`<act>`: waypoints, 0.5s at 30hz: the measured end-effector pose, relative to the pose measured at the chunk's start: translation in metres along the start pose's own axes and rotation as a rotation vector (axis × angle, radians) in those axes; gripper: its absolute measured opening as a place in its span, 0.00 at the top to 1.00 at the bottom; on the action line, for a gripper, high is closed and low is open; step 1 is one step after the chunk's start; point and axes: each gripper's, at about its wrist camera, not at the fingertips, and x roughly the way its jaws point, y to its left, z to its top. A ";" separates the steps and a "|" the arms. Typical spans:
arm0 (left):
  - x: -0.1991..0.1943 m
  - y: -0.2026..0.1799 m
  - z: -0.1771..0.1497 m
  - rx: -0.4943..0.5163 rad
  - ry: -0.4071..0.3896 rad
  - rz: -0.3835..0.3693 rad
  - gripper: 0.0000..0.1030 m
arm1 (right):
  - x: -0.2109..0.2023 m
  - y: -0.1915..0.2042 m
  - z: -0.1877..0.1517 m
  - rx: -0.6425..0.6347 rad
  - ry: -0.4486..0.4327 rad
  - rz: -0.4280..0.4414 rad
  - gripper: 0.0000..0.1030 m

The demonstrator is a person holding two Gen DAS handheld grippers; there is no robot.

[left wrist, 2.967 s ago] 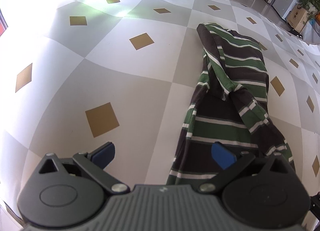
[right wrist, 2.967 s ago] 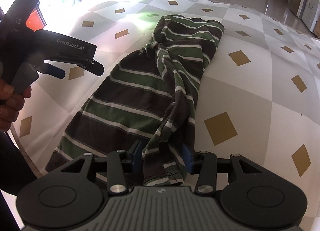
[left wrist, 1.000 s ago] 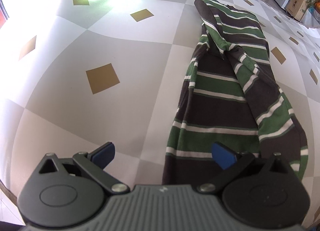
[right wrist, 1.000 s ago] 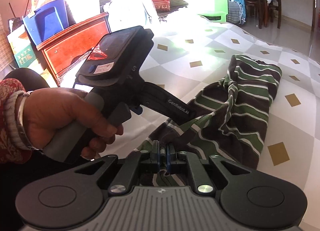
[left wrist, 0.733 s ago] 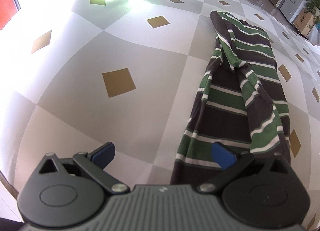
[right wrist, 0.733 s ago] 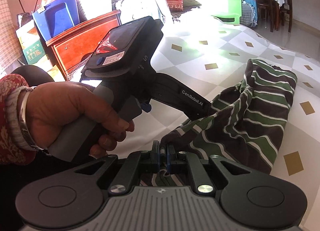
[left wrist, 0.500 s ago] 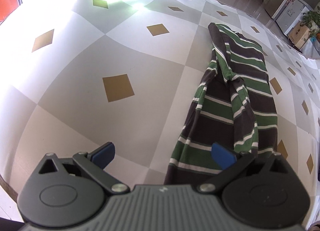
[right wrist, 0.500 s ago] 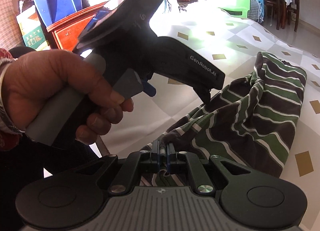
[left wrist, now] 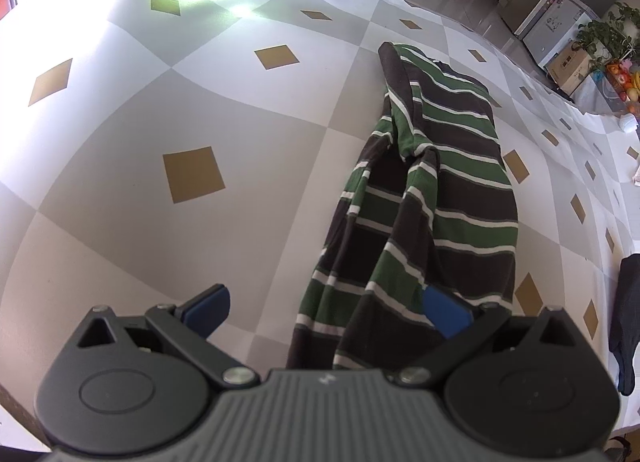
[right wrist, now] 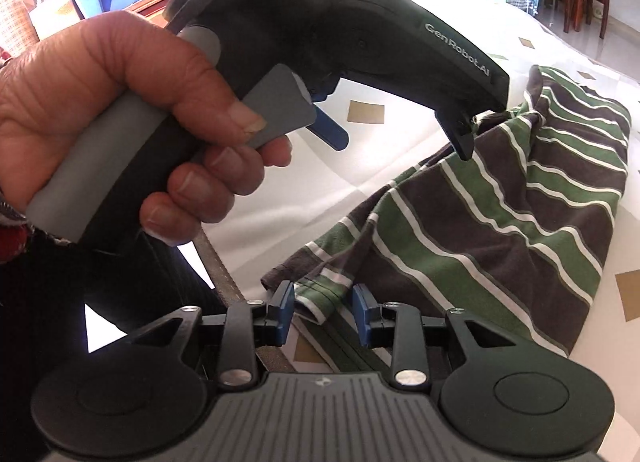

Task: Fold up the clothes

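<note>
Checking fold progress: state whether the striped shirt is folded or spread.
Folded lengthwise, roughly: the striped shirt lies doubled in a narrow, rumpled strip on the tablecloth.

One dark brown, green and white striped knit shirt [left wrist: 440,197] lies on one counter covered in a grey-and-white checked cloth with tan diamonds [left wrist: 192,109]. Two black hand-held grippers show, the left gripper [left wrist: 324,308] and the right gripper [right wrist: 323,312] (each with two blue-padded jaws). One hand [right wrist: 120,117] is visible, wrapped around a grey grip.

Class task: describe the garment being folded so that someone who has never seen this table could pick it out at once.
Start at the big table with its grey and white checks and gold diamonds. Lying on it lengthwise, bunched and creased, is the striped shirt. Its dark brown and green bands with thin white lines make it the only patterned cloth there.
</note>
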 end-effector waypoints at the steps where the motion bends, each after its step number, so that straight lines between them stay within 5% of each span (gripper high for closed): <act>1: 0.000 -0.001 0.000 0.004 -0.001 -0.006 0.00 | -0.001 -0.003 -0.001 0.014 0.000 -0.008 0.69; 15: 0.019 -0.017 0.006 0.033 0.008 -0.123 0.00 | -0.022 -0.027 -0.005 0.150 0.001 -0.099 0.65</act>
